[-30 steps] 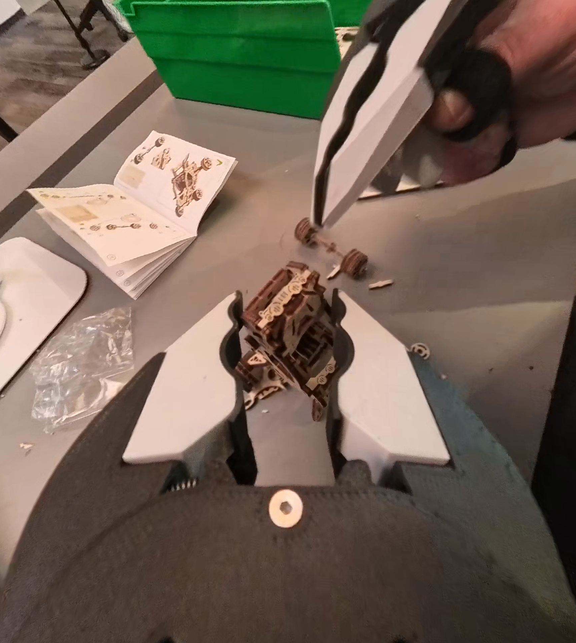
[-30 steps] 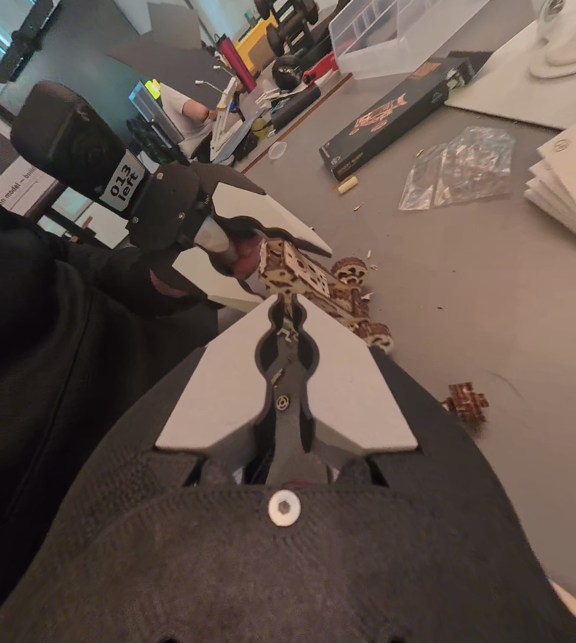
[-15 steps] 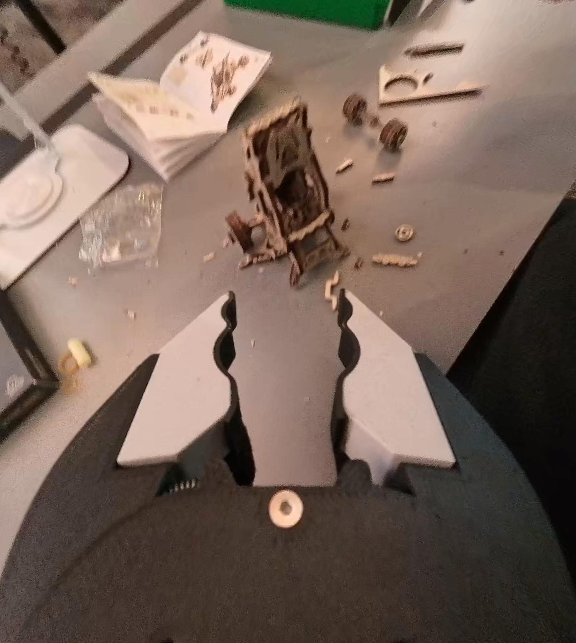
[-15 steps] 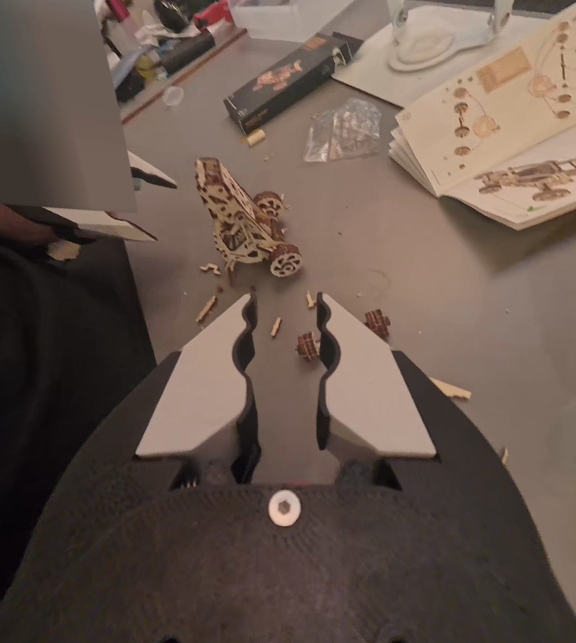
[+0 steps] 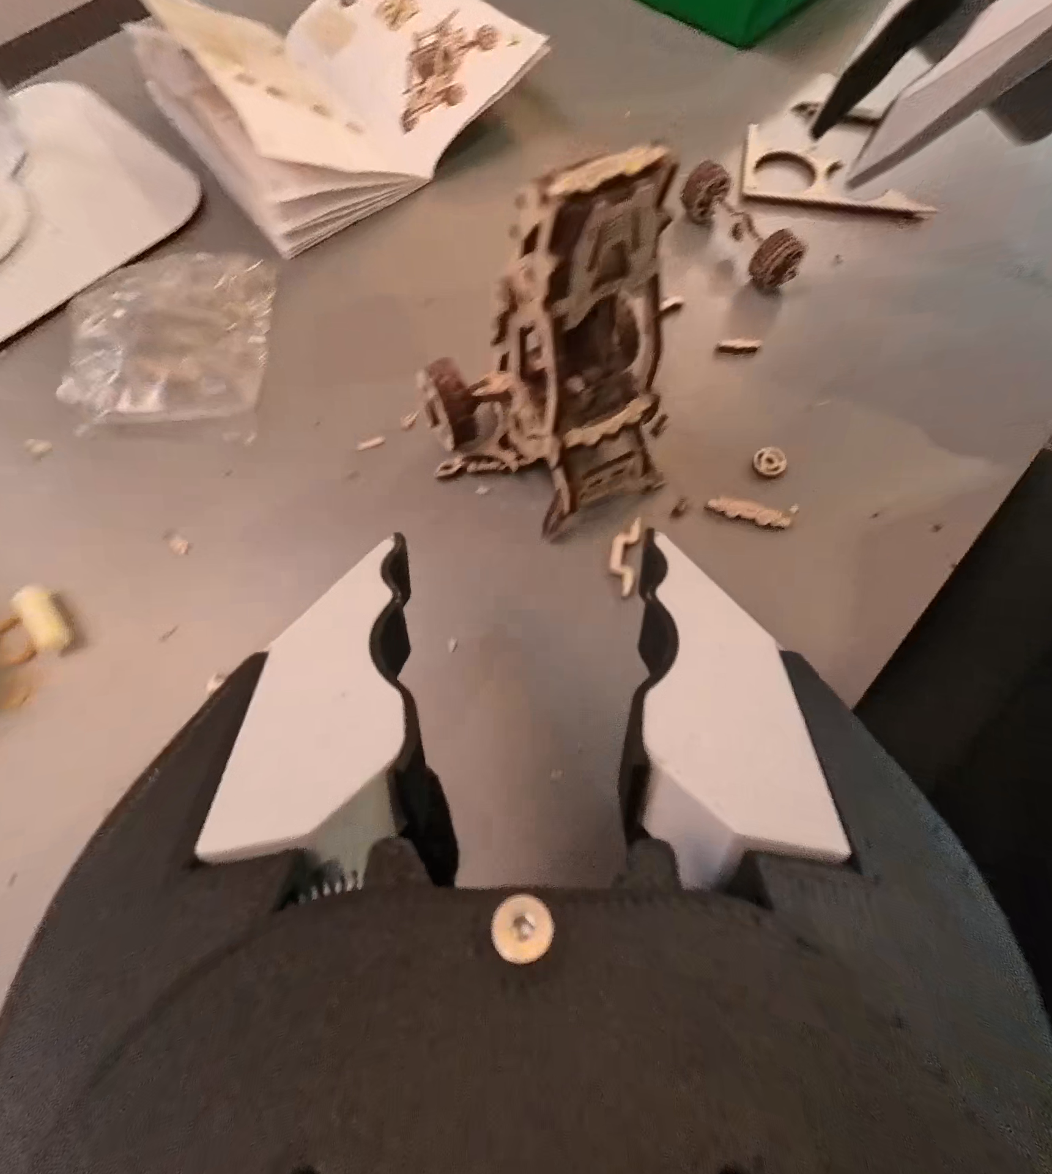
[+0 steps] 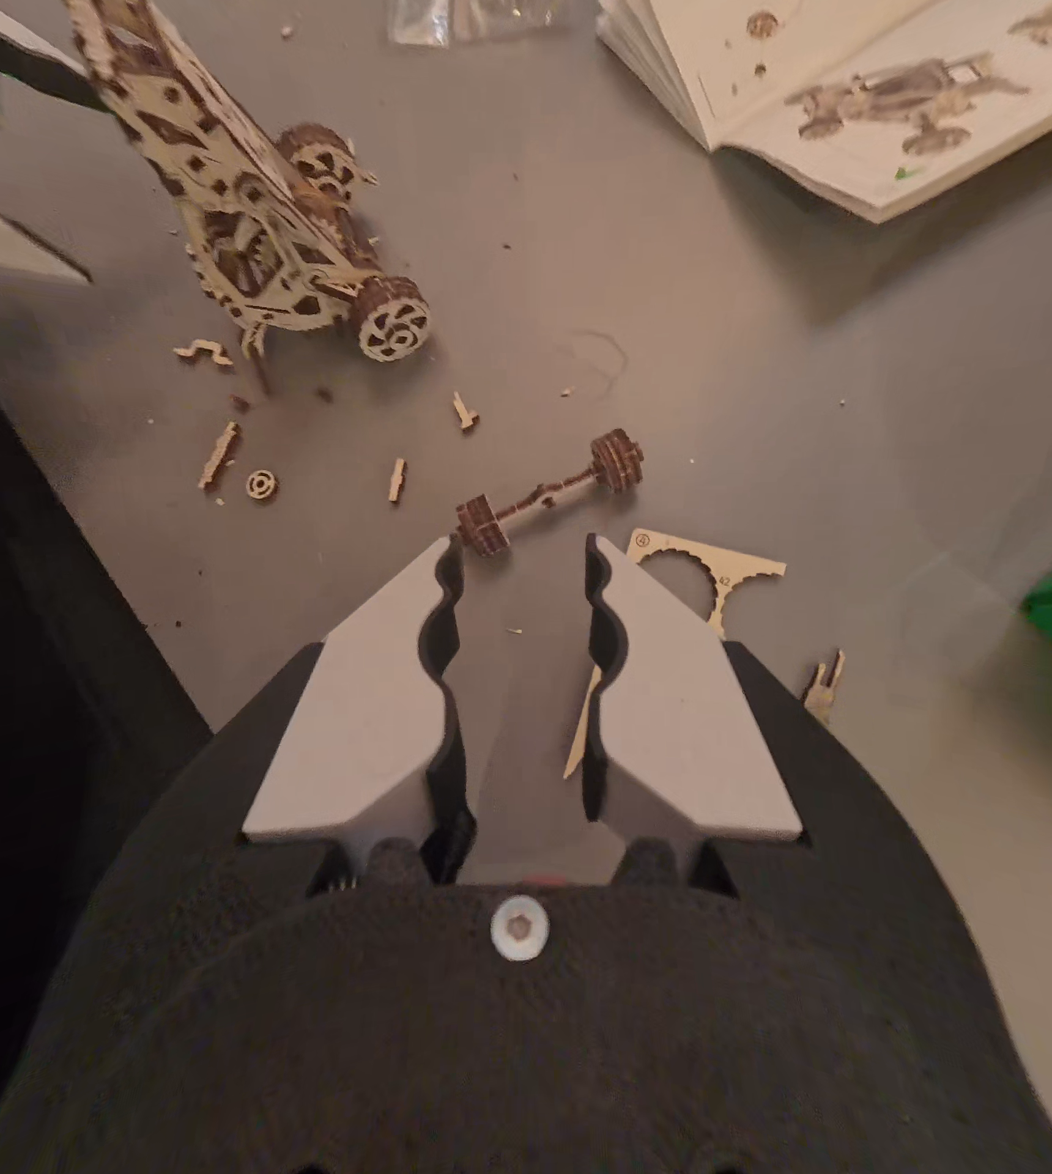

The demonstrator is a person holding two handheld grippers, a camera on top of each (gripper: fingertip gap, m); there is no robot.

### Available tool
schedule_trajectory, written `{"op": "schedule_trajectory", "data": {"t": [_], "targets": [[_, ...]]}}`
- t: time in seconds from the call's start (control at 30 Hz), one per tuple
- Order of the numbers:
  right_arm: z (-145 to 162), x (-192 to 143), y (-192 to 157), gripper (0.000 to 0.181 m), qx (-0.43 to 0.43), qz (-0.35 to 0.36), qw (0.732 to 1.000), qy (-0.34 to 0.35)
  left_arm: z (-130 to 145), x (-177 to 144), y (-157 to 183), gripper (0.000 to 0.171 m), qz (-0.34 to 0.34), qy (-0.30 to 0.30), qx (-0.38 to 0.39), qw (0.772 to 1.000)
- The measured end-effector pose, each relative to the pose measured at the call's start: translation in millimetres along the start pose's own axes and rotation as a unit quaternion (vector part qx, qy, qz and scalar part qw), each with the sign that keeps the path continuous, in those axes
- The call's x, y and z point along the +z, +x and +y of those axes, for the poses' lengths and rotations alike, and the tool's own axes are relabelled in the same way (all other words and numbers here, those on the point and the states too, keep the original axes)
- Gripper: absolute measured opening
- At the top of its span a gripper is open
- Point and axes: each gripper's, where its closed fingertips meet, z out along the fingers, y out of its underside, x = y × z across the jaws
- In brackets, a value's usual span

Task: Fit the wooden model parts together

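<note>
Wooden model (image 5: 580, 337) released onto table, both grippers spread empty, wheel axle (image 6: 549, 499) ahead.

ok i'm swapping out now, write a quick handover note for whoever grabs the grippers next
Left gripper: open, empty, above the table, facing the model body.
Right gripper: open, empty, just short of the loose axle.
Model body stands tilted on the table, one wheel pair fitted.
Loose axle with two wheels lies flat, apart from the body; small wooden bits and a cut-out sheet lie around. Booklet is open.
Done: body partly built. Left: pick up the axle and fit it to the body.
</note>
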Motion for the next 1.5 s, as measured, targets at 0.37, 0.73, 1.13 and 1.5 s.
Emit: {"op": "schedule_trajectory", "data": {"t": [0.37,0.73,1.13,1.5], "targets": [[6,37,2,0.045,0.071,-0.001,0.997,-0.032,-32,55,27,0.089,0.014,-0.002,0.007,1.0],[0,41,-2,0.02,0.036,-0.043,0.998,-0.027,-36,79,7,0.049,0.066,-0.029,0.11,0.991],[-81,-47,-64,0.02,0.144,-0.375,0.887,0.229,-30,46,-52,0.106,0.125,0.009,0.163,0.979],[-93,-49,-163,0.02,-0.116,-0.35,0.923,0.112,-109,-36,47,0.081,0.128,0.157,0.225,0.953]]}}
